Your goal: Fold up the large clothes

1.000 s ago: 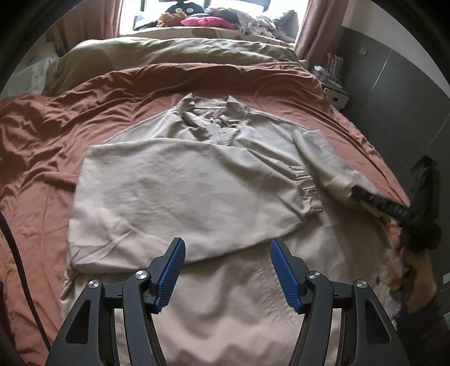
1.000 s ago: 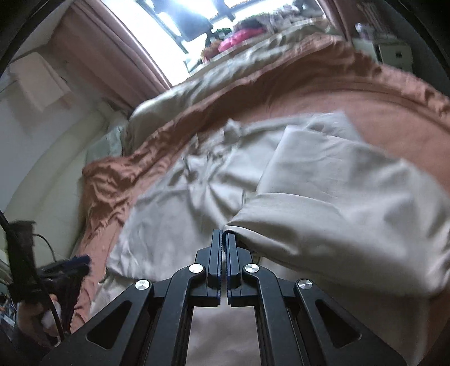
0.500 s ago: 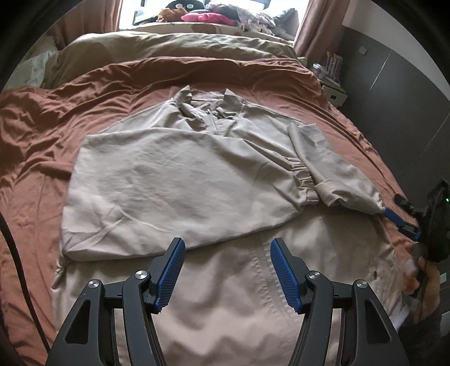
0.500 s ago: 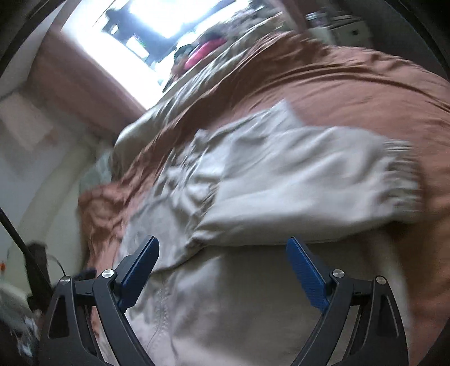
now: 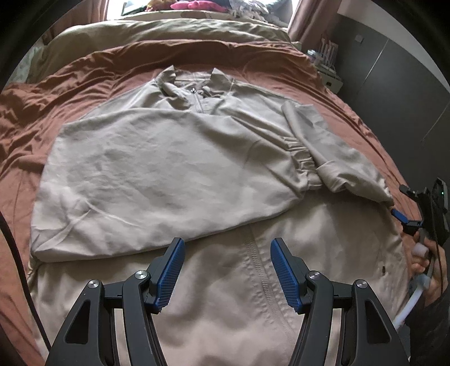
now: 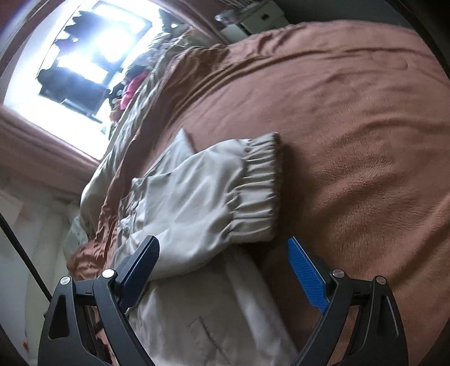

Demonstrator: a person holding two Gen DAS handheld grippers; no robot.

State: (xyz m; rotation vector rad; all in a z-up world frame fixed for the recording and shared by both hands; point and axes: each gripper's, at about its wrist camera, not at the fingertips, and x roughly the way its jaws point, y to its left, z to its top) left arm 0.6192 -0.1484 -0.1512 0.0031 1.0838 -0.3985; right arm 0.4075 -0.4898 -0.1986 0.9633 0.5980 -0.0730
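A large beige zip jacket [image 5: 174, 169] lies flat on the brown bedspread [image 5: 56, 93], collar far from me. Its left sleeve is folded across the chest. Its right sleeve [image 5: 346, 166] lies folded over the jacket's right side, elastic cuff [image 6: 256, 194] at the edge. My left gripper [image 5: 226, 270] is open and empty, hovering over the jacket's lower front by the zip. My right gripper [image 6: 225, 270] is open and empty, just short of the cuff; it also shows at the right edge of the left wrist view [image 5: 405, 216].
An olive duvet [image 5: 168, 31] and a pile of clothes [image 5: 197, 5] lie at the head of the bed by the window. A small white nightstand [image 5: 329, 76] and dark wardrobe doors [image 5: 399, 70] stand to the right.
My right gripper was shut on the right sleeve a second ago; it has opened, dropped the sleeve onto the jacket and drawn back right. The left gripper has stayed open.
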